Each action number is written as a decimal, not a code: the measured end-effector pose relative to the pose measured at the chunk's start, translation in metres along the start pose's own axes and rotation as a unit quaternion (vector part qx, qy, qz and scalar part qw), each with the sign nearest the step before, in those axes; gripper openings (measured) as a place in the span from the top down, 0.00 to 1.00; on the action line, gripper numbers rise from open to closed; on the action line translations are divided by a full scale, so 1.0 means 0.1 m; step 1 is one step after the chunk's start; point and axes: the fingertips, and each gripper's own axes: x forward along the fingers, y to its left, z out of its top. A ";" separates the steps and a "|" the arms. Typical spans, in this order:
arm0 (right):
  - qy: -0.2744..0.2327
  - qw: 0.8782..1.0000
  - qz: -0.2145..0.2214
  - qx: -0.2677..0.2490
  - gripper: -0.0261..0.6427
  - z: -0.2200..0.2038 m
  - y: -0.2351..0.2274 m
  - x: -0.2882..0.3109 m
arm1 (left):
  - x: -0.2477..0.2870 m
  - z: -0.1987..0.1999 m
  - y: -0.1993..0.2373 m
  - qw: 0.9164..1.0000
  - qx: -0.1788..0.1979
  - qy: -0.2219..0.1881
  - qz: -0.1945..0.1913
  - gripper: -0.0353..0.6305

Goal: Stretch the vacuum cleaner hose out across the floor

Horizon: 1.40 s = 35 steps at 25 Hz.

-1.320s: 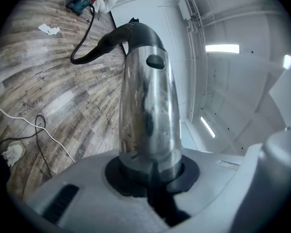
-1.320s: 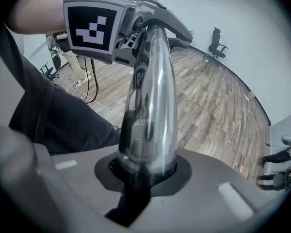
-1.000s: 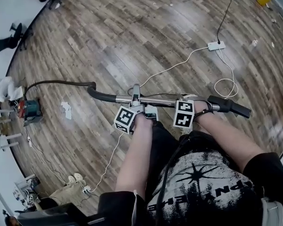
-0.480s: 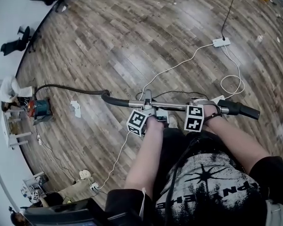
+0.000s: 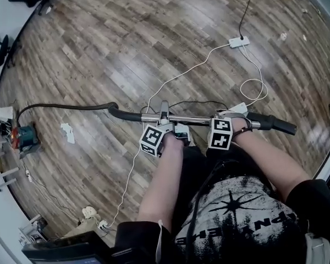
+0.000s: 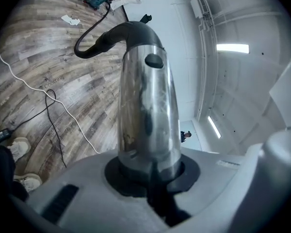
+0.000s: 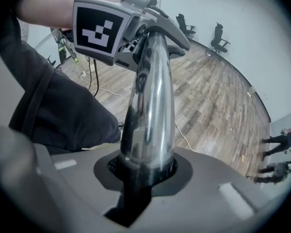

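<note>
Head view: the left gripper (image 5: 163,119) and right gripper (image 5: 231,119) hold the tube (image 5: 195,119) level above the floor (image 5: 154,37). The hose (image 5: 66,107) runs from the tube's left end to the vacuum (image 5: 25,138) at far left.

Left gripper view only: the fingers (image 6: 87,188) are clenched on the tube, having just eased slightly wider.

Right gripper view only: the fingers are grasping the tube, with the left gripper's marker cube (image 7: 98,29) farther along it.
</note>
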 end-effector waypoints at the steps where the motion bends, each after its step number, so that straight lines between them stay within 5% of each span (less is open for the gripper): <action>1: 0.004 1.000 0.001 0.001 0.84 0.00 -0.01 0.02 | 0.02 0.00 0.04 1.000 -0.004 0.004 0.002 0.88; 13: 0.019 0.999 0.022 0.016 0.84 -0.30 0.11 0.15 | 0.08 -0.29 0.30 0.999 -0.019 0.023 0.021 0.88; 17: 0.016 1.000 0.026 0.005 0.84 -0.48 0.00 0.23 | 0.20 -0.43 0.30 1.000 -0.008 0.027 0.000 0.87; 22: 0.004 0.999 0.031 -0.016 0.84 -1.06 -0.10 0.56 | 0.37 -1.07 0.51 0.994 0.022 0.097 -0.035 0.80; 28: 0.007 0.999 0.028 -0.038 0.84 -1.61 -0.12 1.16 | 0.53 -1.60 1.14 0.989 0.001 0.145 -0.030 0.65; 35: 0.015 1.000 0.023 0.001 0.84 -2.10 -0.41 1.75 | 0.56 -2.04 1.74 0.978 0.057 0.203 -0.009 0.71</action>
